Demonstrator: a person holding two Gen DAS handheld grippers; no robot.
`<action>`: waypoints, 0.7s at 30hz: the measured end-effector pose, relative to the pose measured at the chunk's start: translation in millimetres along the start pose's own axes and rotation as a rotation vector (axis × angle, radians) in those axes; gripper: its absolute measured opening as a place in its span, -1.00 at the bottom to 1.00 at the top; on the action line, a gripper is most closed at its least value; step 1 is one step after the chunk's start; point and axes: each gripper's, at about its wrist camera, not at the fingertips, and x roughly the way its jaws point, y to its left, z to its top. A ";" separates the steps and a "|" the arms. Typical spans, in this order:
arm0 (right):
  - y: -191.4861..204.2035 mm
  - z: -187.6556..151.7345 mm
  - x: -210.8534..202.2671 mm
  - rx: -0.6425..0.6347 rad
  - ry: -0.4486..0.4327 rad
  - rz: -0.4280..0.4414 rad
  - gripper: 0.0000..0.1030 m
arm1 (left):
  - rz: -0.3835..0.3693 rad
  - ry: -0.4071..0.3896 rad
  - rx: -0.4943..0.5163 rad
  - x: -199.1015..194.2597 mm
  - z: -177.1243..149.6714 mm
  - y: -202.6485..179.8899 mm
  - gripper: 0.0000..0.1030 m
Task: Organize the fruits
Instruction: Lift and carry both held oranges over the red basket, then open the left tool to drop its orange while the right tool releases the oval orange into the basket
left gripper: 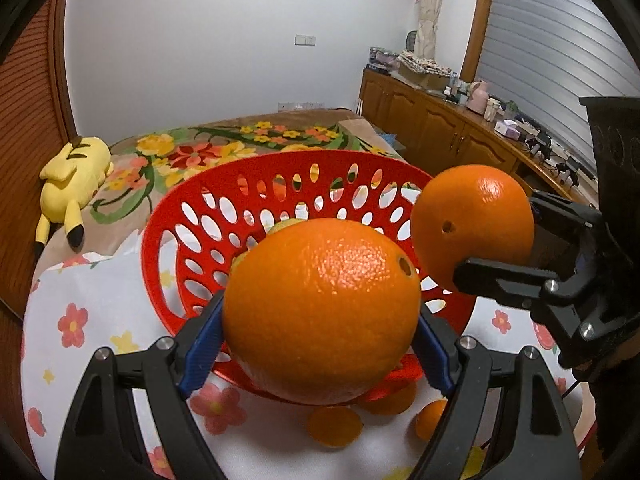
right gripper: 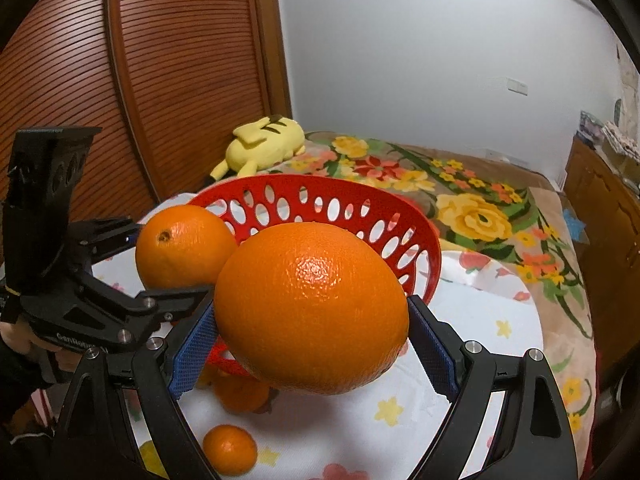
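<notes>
On the left, the left gripper (left gripper: 320, 344) pinches a large orange (left gripper: 322, 312) between its blue pads, one pad pressed on each flank, and holds it in the air just in front of the near rim of the red basket (left gripper: 192, 216), slightly above the flowered cloth that covers the bench (left gripper: 88, 292). In the middle stands that perforated basket; through its holes and over the held fruit only a glimpse of something yellowish shows inside, so I cannot tell how much has already gone in. To the right, the right gripper (right gripper: 312, 340) grips a second large orange (right gripper: 312, 312) in the same way, pads on both sides, and carries it close by the basket's rim; in the left wrist view this orange (left gripper: 472, 224) hangs beside the basket's right edge, near the first one but apart from it. Below the held fruits, several small mandarins (left gripper: 334, 426) lie loose on the cloth at the foot of the basket, one (right gripper: 230, 450) lying closest to the right wrist camera. My judgement is that the task is somewhere in its middle: two oranges are picked up and nearly at the basket but not yet dropped in, and the small mandarins remain to be gathered afterwards. The bed with its yellow plush toy (left gripper: 72, 178) lies beyond, untouched by the work.
</notes>
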 end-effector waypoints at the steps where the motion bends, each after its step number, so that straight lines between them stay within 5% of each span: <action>1: -1.8 0.9 1.7 0.006 0.001 0.005 0.77 | 0.002 0.004 0.002 1.4 -0.2 -0.1 0.62; 8: -12.8 6.1 12.9 0.047 0.010 0.027 0.77 | -0.028 0.000 -0.002 1.5 -0.2 -2.3 0.62; 18: -20.4 10.6 26.4 0.072 0.028 0.051 0.77 | 0.027 0.006 0.018 6.8 0.6 -5.9 0.65; 21: -21.1 11.8 27.3 0.081 0.025 0.057 0.77 | 0.054 -0.085 0.048 -8.3 5.4 -10.3 0.66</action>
